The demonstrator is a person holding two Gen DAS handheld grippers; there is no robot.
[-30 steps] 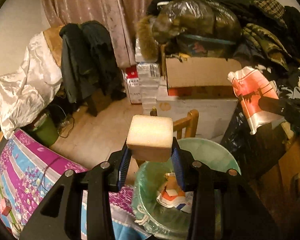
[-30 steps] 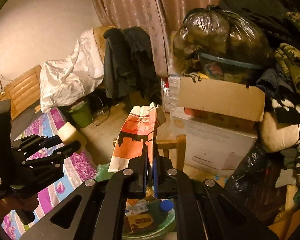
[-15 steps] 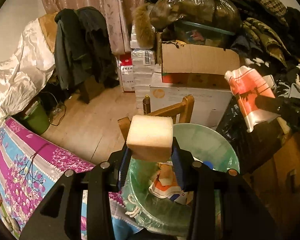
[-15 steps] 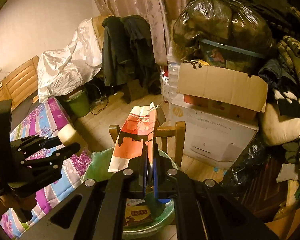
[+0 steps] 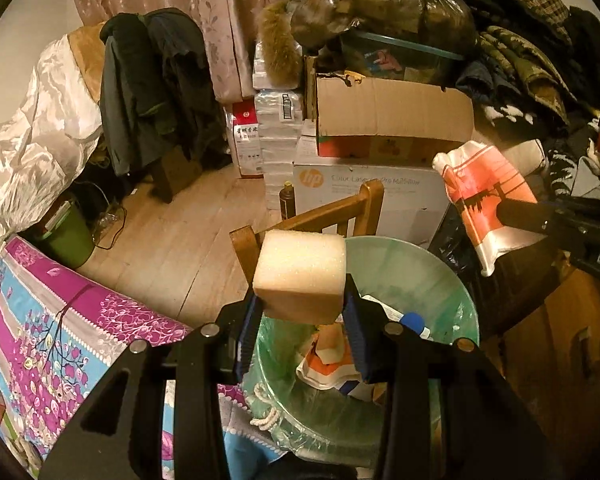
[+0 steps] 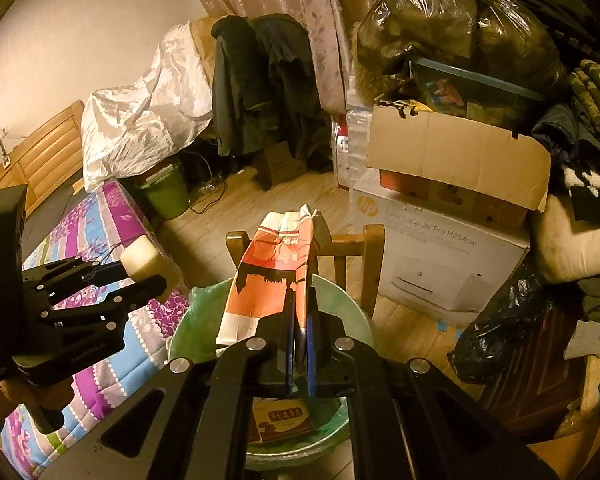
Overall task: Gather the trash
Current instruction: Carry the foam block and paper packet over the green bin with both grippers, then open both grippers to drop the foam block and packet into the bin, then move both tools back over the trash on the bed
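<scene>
— Above the round bin lined with pale green plastic (image 5: 452,280): pale cream foam block (image 5: 300,276), squared, porous, clamped between the left gripper (image 5: 302,320) pads.

— And on the right?

— Over the same bin, flat orange-and-white plastic bag (image 6: 276,276), crumpled at top, pinched upright by the right gripper (image 6: 300,344), fingers nearly together. Wooden chair back (image 6: 374,268) just behind.

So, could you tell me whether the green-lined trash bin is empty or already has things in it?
Already holding trash. The trash bin shows an orange-and-white wrapper inside, and the right wrist view shows a printed carton at its bottom.
</scene>
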